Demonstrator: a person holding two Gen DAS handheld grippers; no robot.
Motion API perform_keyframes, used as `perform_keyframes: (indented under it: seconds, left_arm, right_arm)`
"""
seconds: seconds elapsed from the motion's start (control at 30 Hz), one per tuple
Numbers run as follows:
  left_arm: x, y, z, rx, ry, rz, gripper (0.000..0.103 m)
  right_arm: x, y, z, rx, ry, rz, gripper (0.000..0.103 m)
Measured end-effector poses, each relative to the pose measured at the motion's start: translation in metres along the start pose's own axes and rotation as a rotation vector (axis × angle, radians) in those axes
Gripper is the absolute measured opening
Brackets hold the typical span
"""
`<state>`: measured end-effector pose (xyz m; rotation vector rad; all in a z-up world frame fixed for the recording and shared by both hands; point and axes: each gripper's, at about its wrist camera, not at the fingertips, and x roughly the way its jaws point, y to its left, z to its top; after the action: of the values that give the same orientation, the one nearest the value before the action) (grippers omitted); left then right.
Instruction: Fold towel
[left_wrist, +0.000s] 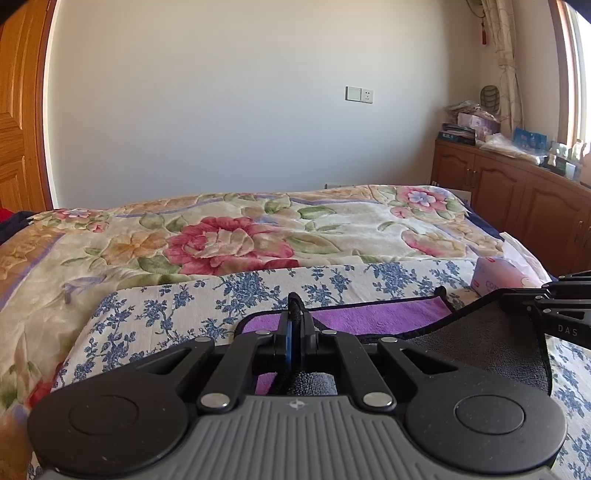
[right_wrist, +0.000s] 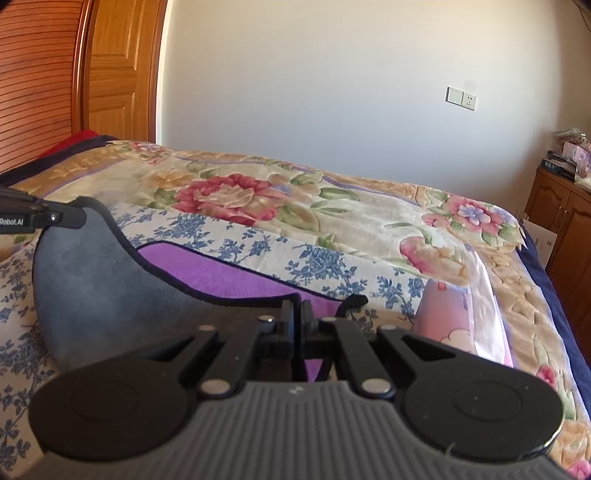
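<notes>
Left gripper (left_wrist: 294, 321) clamped on the towel (left_wrist: 480, 343) edge; right gripper (right_wrist: 298, 317) likewise clamped on its black-trimmed hem. Towel, grey over purple, lies partly lifted on the blue-flowered sheet (right_wrist: 280, 254) of the bed (left_wrist: 332, 221).

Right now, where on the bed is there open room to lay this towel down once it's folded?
Free: the blue-flowered sheet beyond and left of the towel, and the big floral blanket behind it. Crowded: the right edge, where a pink packet lies, and the cabinet top, piled with clutter.
</notes>
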<state>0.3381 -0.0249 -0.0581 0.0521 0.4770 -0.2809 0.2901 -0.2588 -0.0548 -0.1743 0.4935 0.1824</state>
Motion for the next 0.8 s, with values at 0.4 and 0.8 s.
perform_keyframes:
  seconds: [0.4, 0.8]
  left_arm:
    - [0.008, 0.003, 0.016, 0.031, -0.023, 0.028, 0.005]
    - [0.028, 0.007, 0.023, 0.05, -0.021, 0.037, 0.005]
  right_arm:
    - [0.015, -0.01, 0.013, 0.004, -0.037, -0.018, 0.004]
    - [0.035, -0.011, 0.021, -0.016, -0.048, -0.029, 0.004]
